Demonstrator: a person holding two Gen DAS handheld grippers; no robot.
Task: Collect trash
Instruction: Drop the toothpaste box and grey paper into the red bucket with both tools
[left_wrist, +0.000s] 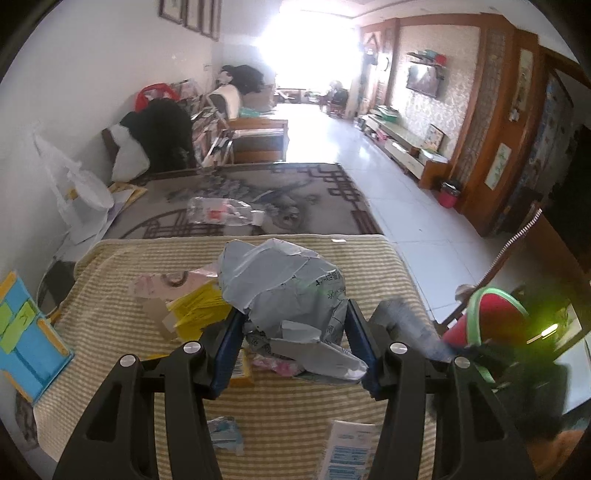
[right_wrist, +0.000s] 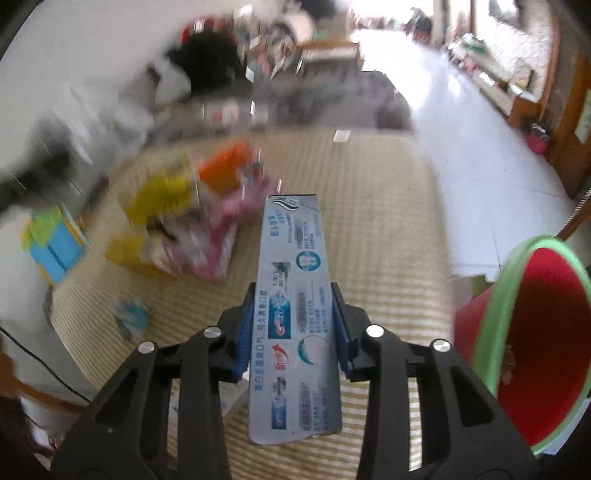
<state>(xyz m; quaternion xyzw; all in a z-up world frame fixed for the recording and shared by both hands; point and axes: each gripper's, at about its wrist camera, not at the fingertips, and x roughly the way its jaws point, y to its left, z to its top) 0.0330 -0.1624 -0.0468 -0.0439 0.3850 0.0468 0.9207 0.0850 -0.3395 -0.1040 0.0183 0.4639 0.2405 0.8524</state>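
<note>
My left gripper (left_wrist: 293, 314) is shut on a crumpled grey plastic mailing bag (left_wrist: 280, 280), its blue pads pressing the bag's sides above a table covered in yellow striped cloth (left_wrist: 295, 413). My right gripper (right_wrist: 293, 295) is shut on a long silver-blue toothpaste box (right_wrist: 291, 240), held lengthwise just above the cloth. A red bucket with a green rim (right_wrist: 535, 332) stands off the table's right edge, and its rim (left_wrist: 484, 314) also shows in the left wrist view. More trash lies on the cloth: yellow papers (left_wrist: 199, 310), a pink wrapper (left_wrist: 277, 365) and a small blue wrapper (left_wrist: 225, 435).
A blue and green block toy (left_wrist: 26, 332) sits at the table's left edge. Another white-blue box (left_wrist: 347, 450) lies near the front. A clear plastic bottle (left_wrist: 221, 214) lies on the grey rug beyond the table. The right wrist view is motion-blurred at the left.
</note>
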